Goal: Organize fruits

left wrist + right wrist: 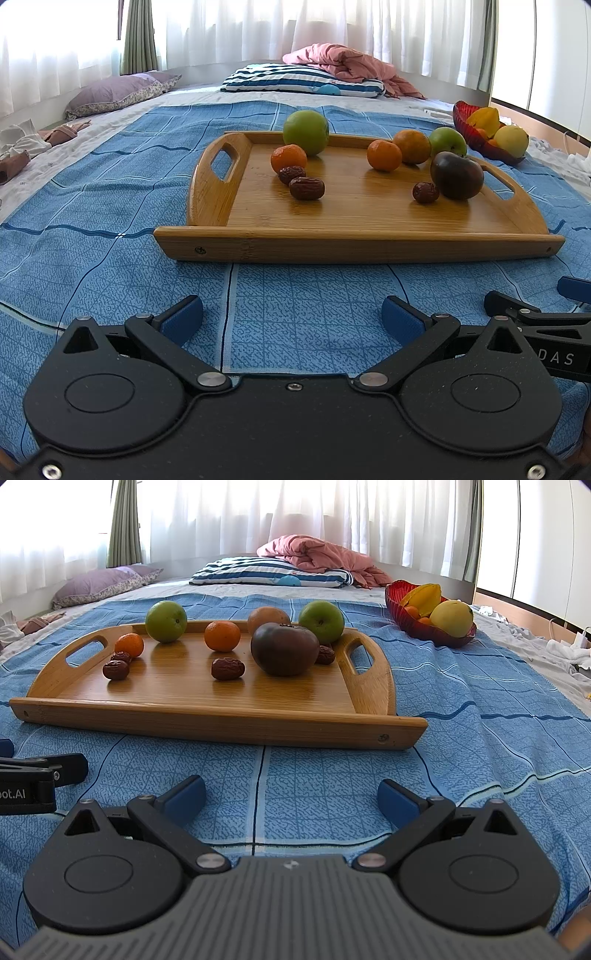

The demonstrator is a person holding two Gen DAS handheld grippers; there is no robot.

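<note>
Two grippers sit low over the blue bedspread, short of the bamboo tray; left gripper and right gripper both have jaws spread wide, holding nothing. On the tray, left to right: a green apple, small mandarin, two jujubes, then a mandarin, a lone jujube, a dark purple tomato-ish fruit, another green apple. Past it, the red glass bowl holds a starfruit and a yellow fruit. Honestly could be mid-sort or a finished layout; can't call it. The lone jujube's long axis runs sideways across the tray.
</note>
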